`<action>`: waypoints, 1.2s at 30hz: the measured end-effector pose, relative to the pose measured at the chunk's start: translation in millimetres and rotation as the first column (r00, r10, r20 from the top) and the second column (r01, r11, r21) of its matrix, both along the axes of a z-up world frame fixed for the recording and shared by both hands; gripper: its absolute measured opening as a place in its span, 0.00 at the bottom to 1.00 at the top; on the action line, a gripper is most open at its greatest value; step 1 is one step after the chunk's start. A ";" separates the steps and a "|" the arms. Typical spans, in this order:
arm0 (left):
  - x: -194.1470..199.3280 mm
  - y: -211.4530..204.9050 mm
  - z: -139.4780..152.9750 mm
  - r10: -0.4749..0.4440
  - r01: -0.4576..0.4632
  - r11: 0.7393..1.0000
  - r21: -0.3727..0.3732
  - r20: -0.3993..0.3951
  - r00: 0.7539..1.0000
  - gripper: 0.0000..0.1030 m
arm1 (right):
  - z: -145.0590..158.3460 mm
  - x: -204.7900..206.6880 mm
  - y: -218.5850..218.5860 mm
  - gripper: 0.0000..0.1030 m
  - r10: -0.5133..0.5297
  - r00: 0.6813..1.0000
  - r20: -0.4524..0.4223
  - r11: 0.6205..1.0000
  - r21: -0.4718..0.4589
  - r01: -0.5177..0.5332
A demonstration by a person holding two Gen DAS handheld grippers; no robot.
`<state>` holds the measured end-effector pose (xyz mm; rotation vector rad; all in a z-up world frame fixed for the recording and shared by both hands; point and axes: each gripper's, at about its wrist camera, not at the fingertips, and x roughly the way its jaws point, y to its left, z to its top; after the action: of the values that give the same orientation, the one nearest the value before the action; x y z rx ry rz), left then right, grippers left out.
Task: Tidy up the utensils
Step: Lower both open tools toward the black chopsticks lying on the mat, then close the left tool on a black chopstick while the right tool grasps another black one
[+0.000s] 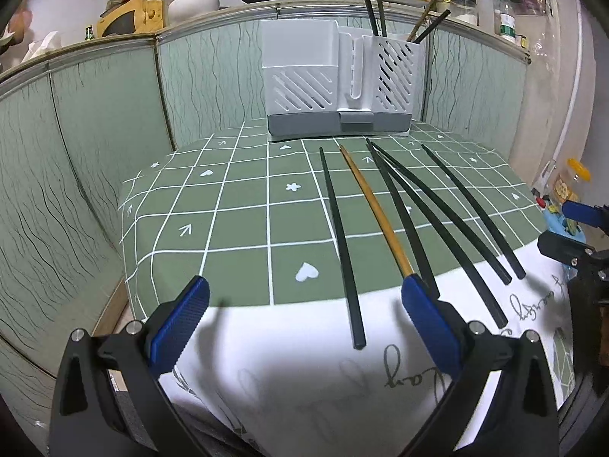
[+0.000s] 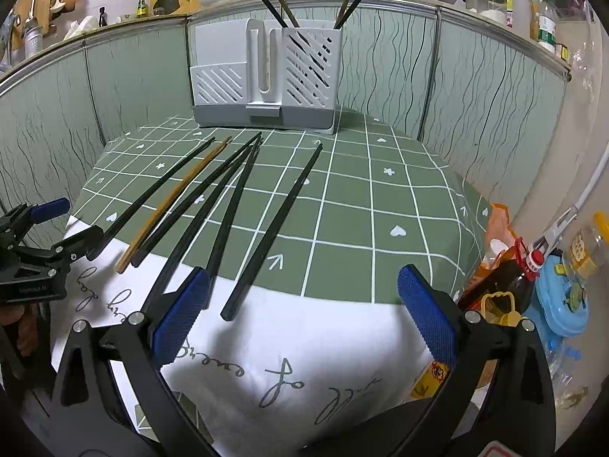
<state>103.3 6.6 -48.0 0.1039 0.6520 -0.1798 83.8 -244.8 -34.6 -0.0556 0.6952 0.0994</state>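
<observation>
Several black chopsticks (image 1: 340, 240) and one wooden chopstick (image 1: 375, 209) lie side by side on the green checked cloth (image 1: 236, 213), pointing toward a white utensil holder (image 1: 338, 83) at the back. The holder's right slotted compartment (image 2: 310, 68) has a few chopsticks standing in it. My left gripper (image 1: 304, 308) is open above the cloth's near edge, with a black chopstick's near end between its fingers, untouched. My right gripper (image 2: 302, 301) is open too, hovering over the near end of the rightmost black chopstick (image 2: 274, 228). The left gripper (image 2: 53, 224) also shows at the far left of the right wrist view.
Green wavy-patterned panels (image 1: 95, 133) wall the table at the back and left. Pots, bottles and jars crowd the ledge (image 1: 266, 3) above. Snack packets, a bottle (image 2: 510, 278) and a blue toy (image 2: 563, 297) sit off the table's right edge.
</observation>
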 end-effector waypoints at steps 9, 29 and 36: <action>-3.1 -7.9 -14.1 -0.005 0.006 1.000 0.031 -0.018 1.000 0.80 | -8.8 -1.1 3.0 0.92 0.003 1.000 -0.021 1.000 0.010 -0.002; -6.8 -14.1 -15.0 -0.006 0.006 0.999 0.046 -0.002 1.000 0.59 | -31.1 18.6 15.4 0.81 -0.105 0.994 -0.040 0.994 -0.005 0.105; -10.3 -20.8 -14.9 -0.013 0.013 0.999 0.039 0.000 1.000 0.36 | -32.2 11.3 21.5 0.55 -0.107 0.994 -0.006 0.994 0.023 0.107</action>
<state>92.9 -14.2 -62.9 0.1463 0.6544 -0.1797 95.1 -223.4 -66.8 0.0047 0.7007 0.0050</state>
